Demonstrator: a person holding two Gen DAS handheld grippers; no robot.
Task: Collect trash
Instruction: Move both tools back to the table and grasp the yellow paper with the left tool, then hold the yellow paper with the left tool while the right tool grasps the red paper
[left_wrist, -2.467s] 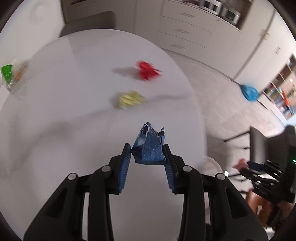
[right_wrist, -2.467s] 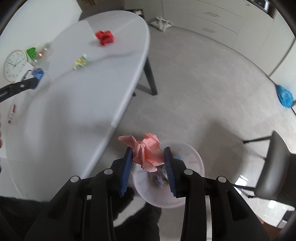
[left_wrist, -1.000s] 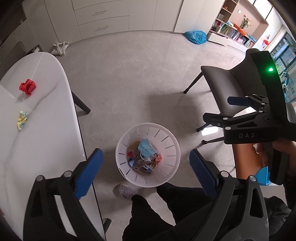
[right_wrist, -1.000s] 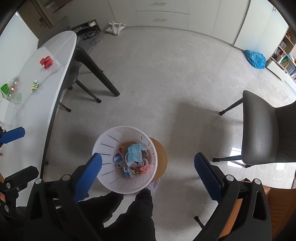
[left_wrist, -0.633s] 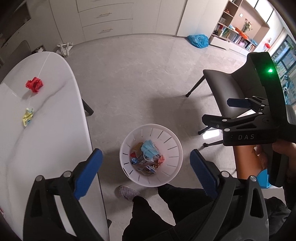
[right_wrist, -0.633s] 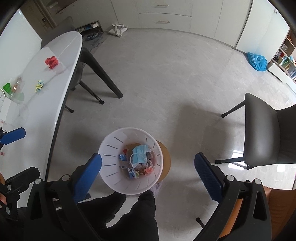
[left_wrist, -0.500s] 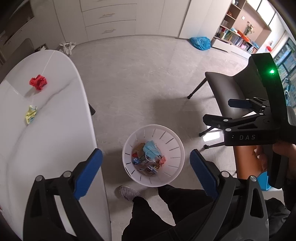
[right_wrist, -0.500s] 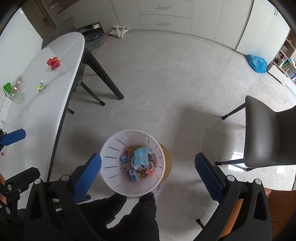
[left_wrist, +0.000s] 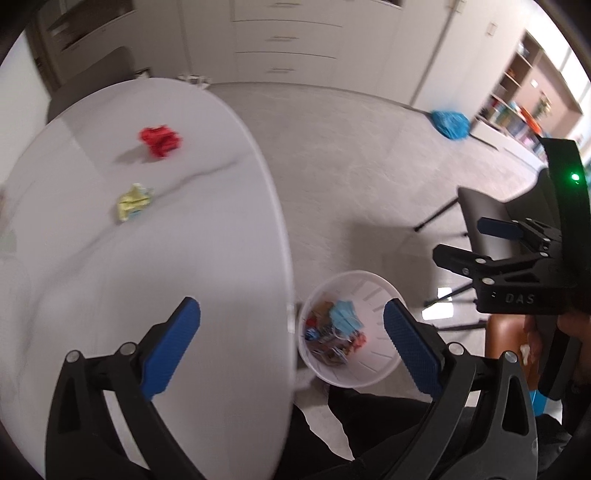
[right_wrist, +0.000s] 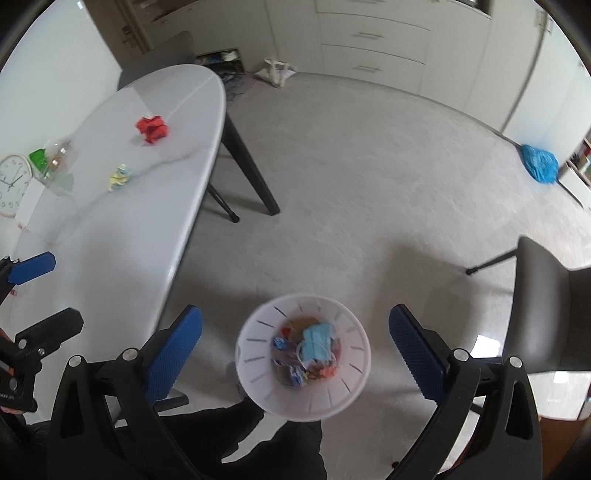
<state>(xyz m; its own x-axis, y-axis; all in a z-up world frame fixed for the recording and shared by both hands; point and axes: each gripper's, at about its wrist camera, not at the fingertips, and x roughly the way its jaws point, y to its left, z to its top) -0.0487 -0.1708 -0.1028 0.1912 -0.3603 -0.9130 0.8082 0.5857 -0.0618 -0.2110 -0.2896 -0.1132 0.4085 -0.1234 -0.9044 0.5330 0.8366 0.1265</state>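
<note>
A white slotted bin (left_wrist: 384, 295) (right_wrist: 351, 395) stands on the floor by the table's edge and holds mixed trash, a blue face mask on top. A red crumpled paper (left_wrist: 161, 141) (right_wrist: 153, 127) and a yellow wrapper (left_wrist: 133, 201) (right_wrist: 119, 178) lie on the white oval table (left_wrist: 147, 280) (right_wrist: 122, 229). My left gripper (left_wrist: 291, 341) is open and empty, straddling the table edge and the bin. My right gripper (right_wrist: 295, 350) is open and empty above the bin; it also shows in the left wrist view (left_wrist: 469, 243).
A clear bag with a green item (right_wrist: 51, 158) and a wall clock (right_wrist: 13, 184) are at the table's far left. A dark chair (right_wrist: 546, 306) stands right of the bin. A blue bag (right_wrist: 539, 162) lies on the floor. The person's dark-clad legs (right_wrist: 258, 443) are below.
Both grippers let go of their paper wads, which went into the bin, and now stand open. Since then the left gripper has swung left over the table; the right view has tilted up slightly.
</note>
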